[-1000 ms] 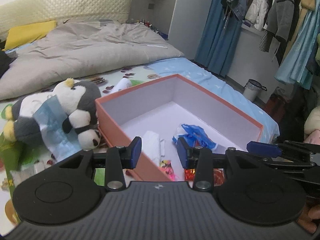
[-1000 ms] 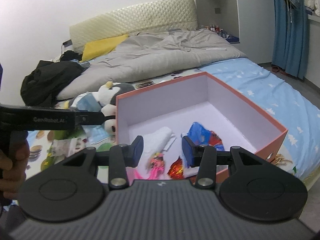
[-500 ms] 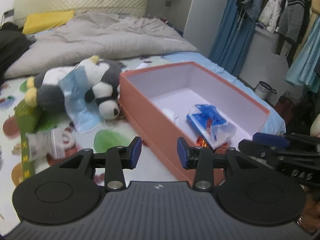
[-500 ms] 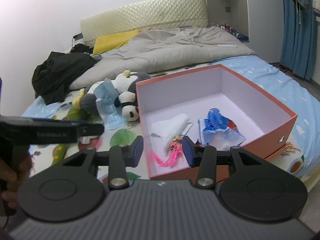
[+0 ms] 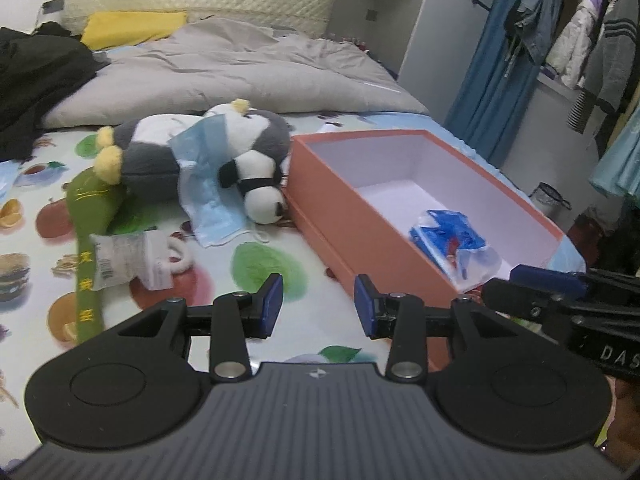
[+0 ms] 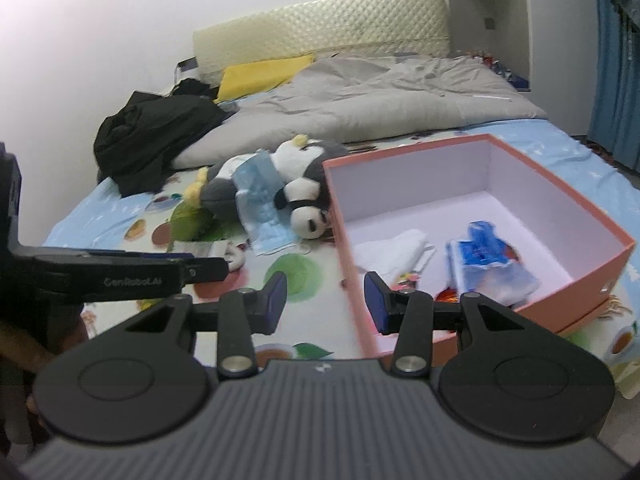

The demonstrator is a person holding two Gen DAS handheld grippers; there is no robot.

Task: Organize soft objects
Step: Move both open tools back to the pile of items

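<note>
Left hand-held gripper (image 5: pixel 318 306): jaws partly parted, nothing between the pads, poised above the fruit-print bed sheet (image 5: pixel 256 264). Right hand-held gripper (image 6: pixel 325 302): same moderate gap, empty, with the near corner of the orange box (image 6: pixel 592 280) just ahead of its right finger. Orange box: open-topped, white inside, resting on the bed ahead and to the right of the left hand-held gripper. Inside the box, seen from the right wrist: blue plastic packet (image 6: pixel 488 264) just beyond the right finger, white folded cloth (image 6: pixel 394 250) to the left of that packet, small pink and red items close to the near wall, partly hidden behind the finger. Stuffed panda toy (image 5: pixel 224 156): lying on its side ahead and to the left of the left hand-held gripper, head touching or almost touching the left wall of the box. Blue face mask (image 5: pixel 208 200): draped over the panda and spilling onto the sheet toward the hand-held gripper. Green banner with yellow characters (image 5: pixel 90 248): stretched along the sheet further left, with a clear wrapped packet (image 5: pixel 128 258) lying across it. Grey duvet (image 5: pixel 224 72), yellow pillow (image 5: pixel 132 28) and black garment (image 5: pixel 36 76): well beyond the toy, near the headboard. Hanging clothes (image 5: pixel 592 48): far right, past the box. Contact between either hand-held gripper and any soft object: none visible.
</note>
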